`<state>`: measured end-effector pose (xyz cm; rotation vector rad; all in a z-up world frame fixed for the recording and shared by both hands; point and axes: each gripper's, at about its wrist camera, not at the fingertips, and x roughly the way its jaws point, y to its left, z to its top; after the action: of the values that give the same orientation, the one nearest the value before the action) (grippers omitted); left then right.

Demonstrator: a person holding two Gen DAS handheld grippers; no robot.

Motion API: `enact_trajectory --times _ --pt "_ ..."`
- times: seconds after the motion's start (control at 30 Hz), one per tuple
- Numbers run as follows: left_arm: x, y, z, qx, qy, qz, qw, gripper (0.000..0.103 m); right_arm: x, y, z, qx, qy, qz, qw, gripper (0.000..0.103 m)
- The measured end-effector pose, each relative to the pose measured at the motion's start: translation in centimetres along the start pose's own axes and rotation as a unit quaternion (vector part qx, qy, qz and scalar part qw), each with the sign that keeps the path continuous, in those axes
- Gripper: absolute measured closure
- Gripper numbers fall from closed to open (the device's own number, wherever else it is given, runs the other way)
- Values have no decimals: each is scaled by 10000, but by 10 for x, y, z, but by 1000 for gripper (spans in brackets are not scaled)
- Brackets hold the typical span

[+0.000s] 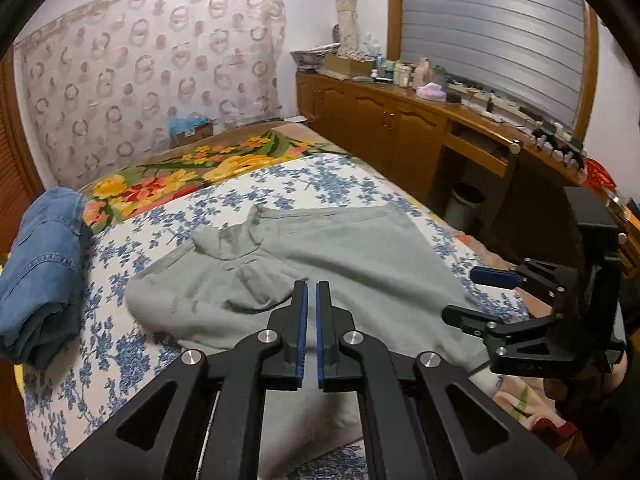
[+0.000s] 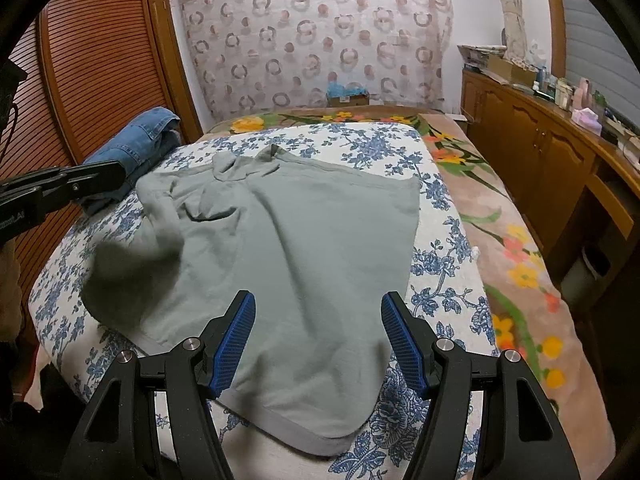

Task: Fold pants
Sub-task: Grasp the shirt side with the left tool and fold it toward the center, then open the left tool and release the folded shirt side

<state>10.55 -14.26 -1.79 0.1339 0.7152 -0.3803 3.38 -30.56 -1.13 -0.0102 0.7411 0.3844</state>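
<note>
Hand-held grippers [image 1: 311, 300] [image 2: 318, 316] above grey pants [image 2: 288, 248] on bed [image 2: 440, 280]

1. I count one pair of grey pants [image 2: 280, 248] spread on the bed.
2. One folded pile of blue denim [image 1: 40, 272].
3. My two grippers: left gripper [image 1: 311, 292], right gripper [image 2: 318, 304].
4. One waste bin [image 1: 464, 206].

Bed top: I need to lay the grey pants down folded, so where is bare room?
Bare floral sheet lies beyond the grey pants, up to the flowered blanket, plus a strip along their right edge. The left side is crowded: folded jeans sit there.
</note>
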Motion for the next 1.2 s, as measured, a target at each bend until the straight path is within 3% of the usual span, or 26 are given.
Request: enact_trajectory --times 0.07,0.13,0.23,0.27,0.3,0.33,0.87,1.2 --pt "0 3 -1 -33 -12 70 10000 82 0 0 1 -5 14 9 10000 36" --pt "-1 6 -3 -70 -44 138 9999 60 1 2 2 -24 23 20 10000 36" --pt "-5 12 -5 -121 -113 208 9996 47 4 4 5 -56 36 40 10000 36" --pt "-5 13 -5 -126 -100 267 9995 40 5 5 6 -71 40 49 10000 36" --pt "-6 16 -6 -151 -128 294 9994 26 6 6 6 -88 42 63 9999 36" --pt "-7 19 -8 -178 -175 299 9992 22 6 9 7 -108 46 83 9999 36" --pt "-19 68 -38 -656 -181 635 9957 22 35 47 12 -536 138 610 9966 36" --pt "-7 88 -68 -820 89 676 9943 22 54 60 6 -756 424 937 9918 54"
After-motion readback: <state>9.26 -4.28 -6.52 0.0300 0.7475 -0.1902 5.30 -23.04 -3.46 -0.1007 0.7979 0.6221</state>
